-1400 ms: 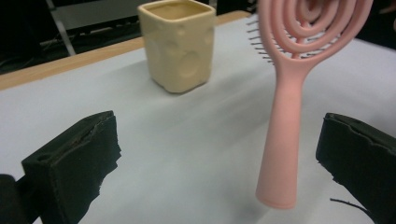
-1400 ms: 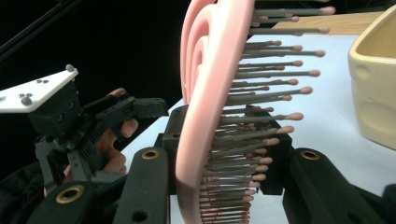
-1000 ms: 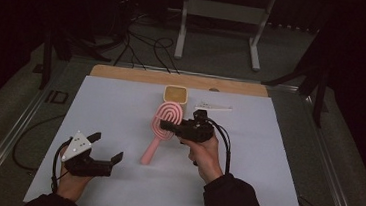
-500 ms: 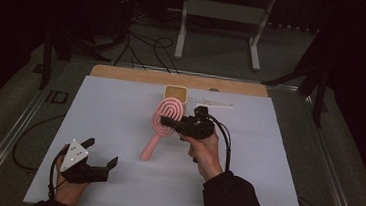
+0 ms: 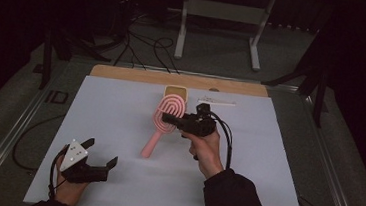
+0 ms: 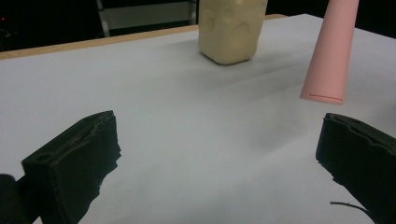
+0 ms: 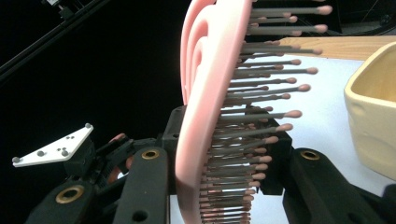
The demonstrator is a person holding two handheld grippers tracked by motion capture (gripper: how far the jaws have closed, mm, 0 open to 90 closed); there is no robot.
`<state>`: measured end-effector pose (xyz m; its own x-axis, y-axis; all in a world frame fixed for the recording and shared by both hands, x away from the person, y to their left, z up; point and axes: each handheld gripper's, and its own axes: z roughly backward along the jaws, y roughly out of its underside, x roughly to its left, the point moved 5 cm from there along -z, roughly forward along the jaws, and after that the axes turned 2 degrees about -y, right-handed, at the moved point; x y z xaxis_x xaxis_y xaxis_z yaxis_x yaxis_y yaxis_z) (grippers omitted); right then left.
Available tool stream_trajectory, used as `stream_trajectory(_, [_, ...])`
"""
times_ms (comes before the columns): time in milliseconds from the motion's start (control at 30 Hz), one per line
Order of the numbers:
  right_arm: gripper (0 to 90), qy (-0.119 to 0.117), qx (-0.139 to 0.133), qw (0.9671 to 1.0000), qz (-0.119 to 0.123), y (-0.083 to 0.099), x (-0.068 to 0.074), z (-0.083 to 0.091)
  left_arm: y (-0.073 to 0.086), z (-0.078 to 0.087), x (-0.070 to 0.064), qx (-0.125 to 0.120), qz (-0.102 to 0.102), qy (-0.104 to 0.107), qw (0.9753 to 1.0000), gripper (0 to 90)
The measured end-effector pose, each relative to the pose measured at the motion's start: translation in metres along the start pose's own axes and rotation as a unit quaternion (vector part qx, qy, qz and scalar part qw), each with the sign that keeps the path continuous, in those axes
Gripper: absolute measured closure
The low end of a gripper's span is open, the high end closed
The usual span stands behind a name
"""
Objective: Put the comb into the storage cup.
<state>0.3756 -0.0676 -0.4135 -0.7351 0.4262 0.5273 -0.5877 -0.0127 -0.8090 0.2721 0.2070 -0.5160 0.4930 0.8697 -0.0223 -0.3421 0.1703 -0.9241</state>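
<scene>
item: pink hairbrush point(image 5: 162, 119), vented oval head, long tapered handle. location: mid-table on the white sheet point(image 5: 120, 107), head toward the far side, handle end pointing back to the person; the handle looks lifted clear of the sheet in the left gripper view, though i cannot be sure.

holder: right gripper point(image 5: 169, 118), clamped across the brush head; in the right gripper view the jaws stand either side of the pink back and bristles point(image 7: 261, 116).

idle tool: left gripper point(image 5: 100, 157), jaws wide apart, nothing between them, low at the near left corner of the sheet, well apart from the brush.

neighbour: cream square cup point(image 5: 176, 92), just beyond the brush head, close enough to be knocked.

step, as judged: brush gripped and being carried or set toward the cup. next move calls for steering the head past the cup's rim without tipping it.

room: open sheet left and right; wooden far edge point(image 5: 123, 72) just behind the cup.
</scene>
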Motion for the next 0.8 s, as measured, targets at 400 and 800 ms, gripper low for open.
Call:
stream_trajectory(400, [63.4,-0.002,-0.005,1.0000,0.004,-0.012,0.004,-0.001,0.001,-0.001,-0.002,0.003,-0.004,-0.002,1.0000,0.2])
stream_trajectory(800, [63.4,-0.002,-0.003,1.0000,-0.001,-0.020,0.002,-0.002,0.002,-0.002,-0.003,0.004,-0.003,-0.002,1.0000,0.2])
